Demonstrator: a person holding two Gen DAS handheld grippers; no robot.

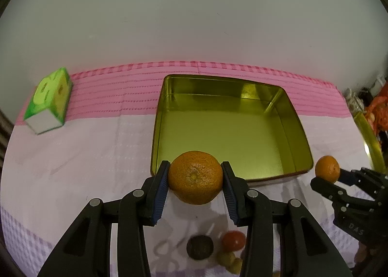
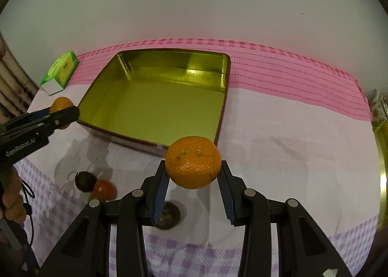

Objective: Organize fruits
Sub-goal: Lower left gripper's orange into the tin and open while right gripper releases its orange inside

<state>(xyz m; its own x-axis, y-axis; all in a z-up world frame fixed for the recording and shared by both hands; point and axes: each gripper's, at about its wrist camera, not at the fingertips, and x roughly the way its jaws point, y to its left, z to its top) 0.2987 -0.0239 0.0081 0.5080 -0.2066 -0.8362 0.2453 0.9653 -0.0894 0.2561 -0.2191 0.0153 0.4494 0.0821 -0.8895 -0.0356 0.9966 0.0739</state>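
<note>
Far left on the desk point(image 1: 72, 155) lies a green tissue box point(image 1: 49, 100), tipped on its side on the pink band of the cloth. Next comes the left gripper point(image 1: 195, 177), its jaws clamped on an orange point(image 1: 195, 177) held in the air just short of the near wall of the open gold tin point(image 1: 294, 117), whose floor is bare. Under that gripper, a dark round fruit point(image 1: 199, 247), a red fruit point(image 1: 233, 240) and some small yellowish ones point(image 1: 229, 260) wait on the cloth. To the right, the right gripper point(image 2: 193, 167) grips a second orange point(image 2: 193, 162), raised near the tin's near right corner. The step in hand looks like carrying both oranges to the tin; next, each should probably pass over the rim and be lowered before the jaws release, so the fruit does not roll or dent. The cloth is white with lilac checks, against a plain pale wall; a gold lid point(image 2: 380, 155) edge and blurred clutter show far right.
</note>
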